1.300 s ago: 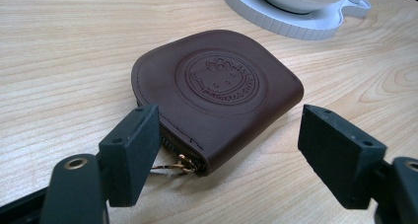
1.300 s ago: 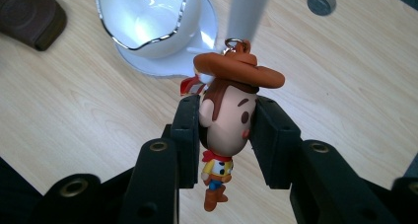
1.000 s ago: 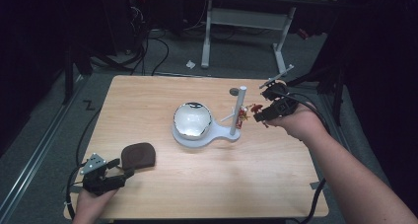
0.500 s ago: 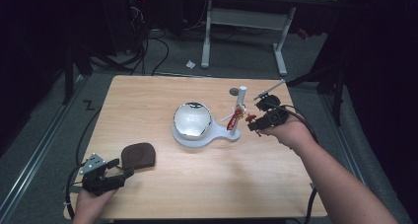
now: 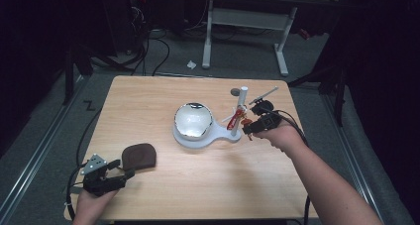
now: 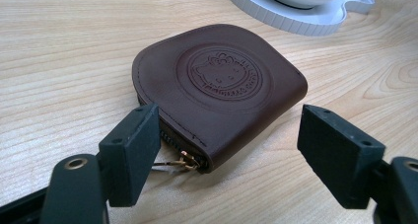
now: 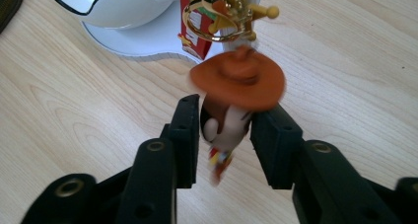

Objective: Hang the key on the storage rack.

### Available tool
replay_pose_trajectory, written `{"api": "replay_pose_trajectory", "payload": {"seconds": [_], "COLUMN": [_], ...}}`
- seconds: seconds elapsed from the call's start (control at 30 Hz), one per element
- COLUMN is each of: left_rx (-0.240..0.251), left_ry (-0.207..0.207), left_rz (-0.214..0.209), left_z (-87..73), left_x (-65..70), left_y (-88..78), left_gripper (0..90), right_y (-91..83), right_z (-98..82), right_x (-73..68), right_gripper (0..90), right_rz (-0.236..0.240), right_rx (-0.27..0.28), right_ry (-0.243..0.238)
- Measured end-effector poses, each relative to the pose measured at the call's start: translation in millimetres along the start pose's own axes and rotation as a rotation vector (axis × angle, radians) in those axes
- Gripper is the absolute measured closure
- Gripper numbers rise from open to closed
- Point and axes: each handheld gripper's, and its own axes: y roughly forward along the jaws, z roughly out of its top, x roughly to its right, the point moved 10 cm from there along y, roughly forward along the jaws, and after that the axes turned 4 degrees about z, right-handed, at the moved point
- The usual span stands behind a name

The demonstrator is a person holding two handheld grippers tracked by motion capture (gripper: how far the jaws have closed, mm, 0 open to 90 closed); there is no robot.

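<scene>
Right hand-held gripper (image 5: 253, 127) had moved in from the worktop's right edge to the white stand (image 5: 198, 135); jaws clamped on cowboy-hat figure keychain (image 7: 230, 110), ring near the stand's peg. Likely hanging or unhooking it. Left hand-held gripper (image 5: 118, 178) stayed apart, near-left corner, beside closed brown pouch (image 6: 222, 91); contents unseen.

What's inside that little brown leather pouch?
The brown pouch lies flat and zipped, its gold zipper pull by the open left gripper. Its contents are covered; only the embossed cartoon logo shows.
</scene>
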Motion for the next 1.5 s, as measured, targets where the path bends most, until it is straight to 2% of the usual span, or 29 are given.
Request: {"api": "replay_pose_trajectory", "payload": {"seconds": [0.1, 0.2, 0.43, 0.6, 0.7, 0.8, 0.9, 0.97, 1.2, 1.3, 1.4, 1.5], "left_rx": [-0.004, 0.001, 0.005, -0.001, -0.005, -0.008, -0.007, -0.004, -0.001, -0.001, -0.008, 0.0], "left_ry": [-0.01, -0.019, -0.037, -0.064, -0.067, -0.07, -0.068, -0.066, -0.051, -0.041, -0.019, -0.016], "left_rz": [-0.012, -0.012, -0.013, -0.033, -0.032, -0.026, -0.017, -0.011, 0.0, 0.012, 0.044, 0.062], "left_z": [0.8, 2.4, 5.0, 5.6, 5.3, 5.0, 5.3, 5.7, 7.2, 7.3, 8.2, 10.6], "left_x": [0.9, 0.7, -0.9, -0.1, -0.7, -1.6, -2.3, -2.4, -1.6, -1.0, -3.0, -4.3], "left_y": [-0.5, -1.3, -3.0, -2.9, -2.6, -2.2, -1.6, -1.5, -1.1, -0.4, 0.3, 0.5], "left_gripper": [25.3, 25.7, 25.8, 26.6, 26.7, 26.7, 26.6, 26.6, 27.3, 27.4, 26.7, 26.6], "right_y": [-0.1, -5.2, -21.1, -24.1, -21.3, -18.5, -16.9, -13.9, 6.1, 17.0, 26.3, 34.7], "right_z": [-1.2, -3.6, -16.3, -29.5, -40.8, -50.9, -57.8, -63.1, -83.4, -94.1, -102.2, -110.6], "right_x": [-1.5, -3.7, -6.0, -10.6, -11.6, -11.0, -8.5, -7.9, -10.3, -10.0, -9.2, -8.7], "right_gripper": [60.4, 60.4, 57.9, 54.7, 53.5, 53.6, 56.3, 54.8, 50.6, 49.8, 47.9, 46.9], "right_rz": [0.013, 0.016, -0.018, -0.043, -0.054, -0.084, -0.132, -0.165, -0.173, -0.161, -0.141, -0.128], "right_rx": [-0.002, 0.0, 0.022, 0.075, 0.099, 0.122, 0.172, 0.206, 0.281, 0.314, 0.354, 0.396], "right_ry": [0.012, 0.004, -0.001, -0.01, -0.006, -0.022, -0.013, -0.034, -0.042, -0.032, -0.016, -0.007]}}
